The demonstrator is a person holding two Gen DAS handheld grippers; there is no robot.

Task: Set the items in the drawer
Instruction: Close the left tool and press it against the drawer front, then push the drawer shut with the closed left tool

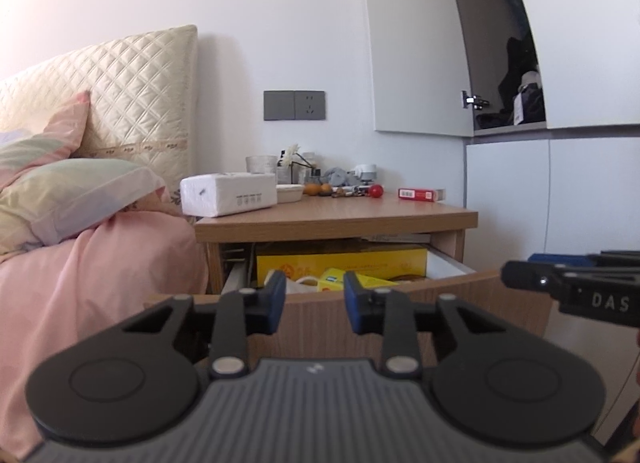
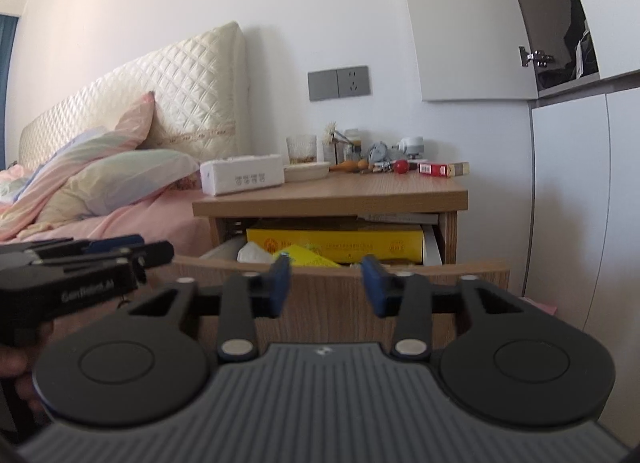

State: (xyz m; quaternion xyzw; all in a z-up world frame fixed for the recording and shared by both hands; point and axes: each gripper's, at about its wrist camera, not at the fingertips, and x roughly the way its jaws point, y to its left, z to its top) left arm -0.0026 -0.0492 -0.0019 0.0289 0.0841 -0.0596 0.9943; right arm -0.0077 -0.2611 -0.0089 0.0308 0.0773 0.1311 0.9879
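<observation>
A wooden nightstand (image 1: pixel 336 219) (image 2: pixel 332 195) stands beside the bed with its drawer (image 1: pixel 460 295) (image 2: pixel 440 275) pulled open. The drawer holds a long yellow box (image 1: pixel 340 261) (image 2: pixel 336 243), a smaller yellow pack (image 1: pixel 340 279) (image 2: pixel 308 257) and white items. On top lie a white tissue pack (image 1: pixel 228 195) (image 2: pixel 242 177), a red box (image 1: pixel 420 194) (image 2: pixel 434 169), a red ball (image 1: pixel 375 191) (image 2: pixel 401 165) and small clutter. My left gripper (image 1: pixel 314 299) is open and empty in front of the drawer. My right gripper (image 2: pixel 326 283) is open and empty beside it.
A bed with pink sheets (image 1: pixel 80 283) and pillows (image 1: pixel 68 199) lies on the left. A grey wall socket (image 1: pixel 294 105) is above the nightstand. White wardrobe doors (image 1: pixel 560 191) stand on the right, with an open cupboard (image 1: pixel 516 95) above.
</observation>
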